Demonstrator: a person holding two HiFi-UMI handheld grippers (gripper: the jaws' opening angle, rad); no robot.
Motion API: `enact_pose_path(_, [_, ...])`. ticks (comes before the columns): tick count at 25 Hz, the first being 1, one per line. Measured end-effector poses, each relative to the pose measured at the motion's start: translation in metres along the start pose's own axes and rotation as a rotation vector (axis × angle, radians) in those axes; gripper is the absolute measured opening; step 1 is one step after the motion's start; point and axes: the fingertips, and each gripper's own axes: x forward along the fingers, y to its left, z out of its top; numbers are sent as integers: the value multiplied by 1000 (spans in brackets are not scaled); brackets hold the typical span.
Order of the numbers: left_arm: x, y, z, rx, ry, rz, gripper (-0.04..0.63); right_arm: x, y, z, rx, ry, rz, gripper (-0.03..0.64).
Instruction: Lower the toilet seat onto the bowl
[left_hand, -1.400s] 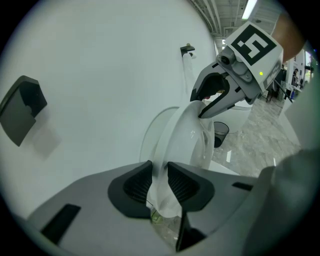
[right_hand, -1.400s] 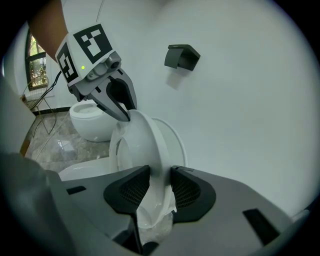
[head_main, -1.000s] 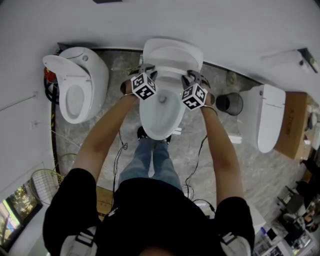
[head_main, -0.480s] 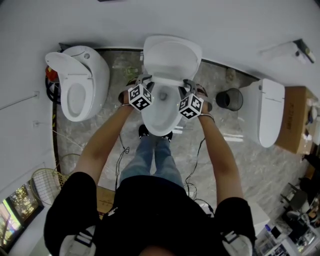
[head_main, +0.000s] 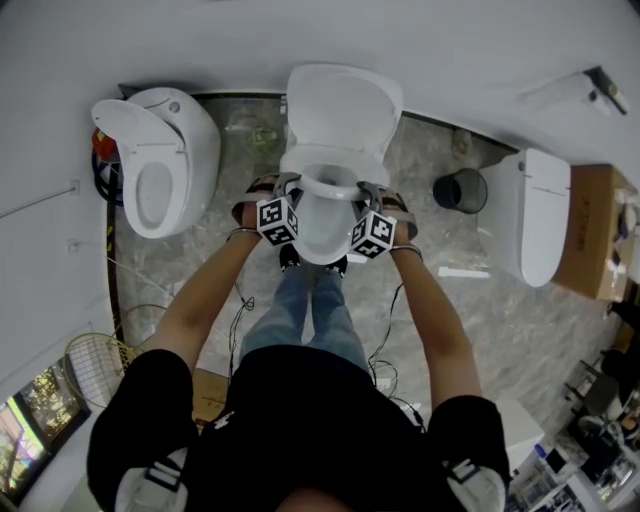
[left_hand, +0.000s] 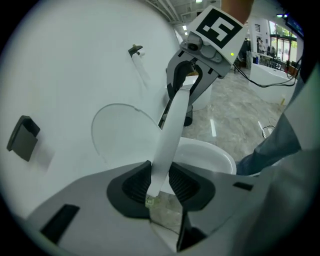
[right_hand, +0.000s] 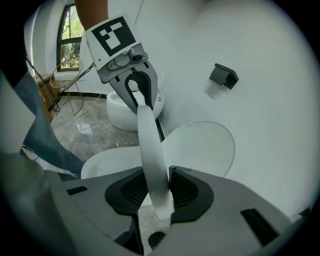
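Hold left tongs (left_hand: 160, 185) and right tongs (right_hand: 159, 192) clenched on opposite side edges of the toilet seat (head_main: 328, 182), half-raised at centre frame above the bowl (head_main: 325, 238); ease down evenly, slowly, without twisting or slamming.

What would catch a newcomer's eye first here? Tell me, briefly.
The white toilet seat hangs tilted above the middle bowl, gripped on either side by the left tool and the right tool; the left tool's jaws are opening with the seat between them. On the marble floor a left toilet and a right toilet flank it, a dark bin near the right one.
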Motion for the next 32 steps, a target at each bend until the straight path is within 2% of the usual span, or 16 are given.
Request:
enact_pose_path(7, [0, -37, -15, 23, 16, -40, 126, 2, 41, -10, -41, 27, 15, 124])
enact_pose_path(25, [9, -114, -44, 150, 84, -146, 170, 12, 132, -36, -194, 50, 71, 137])
enact_pose_path(32, [19, -141, -60, 194, 124, -149, 181, 20, 162, -46, -253, 58, 84, 152])
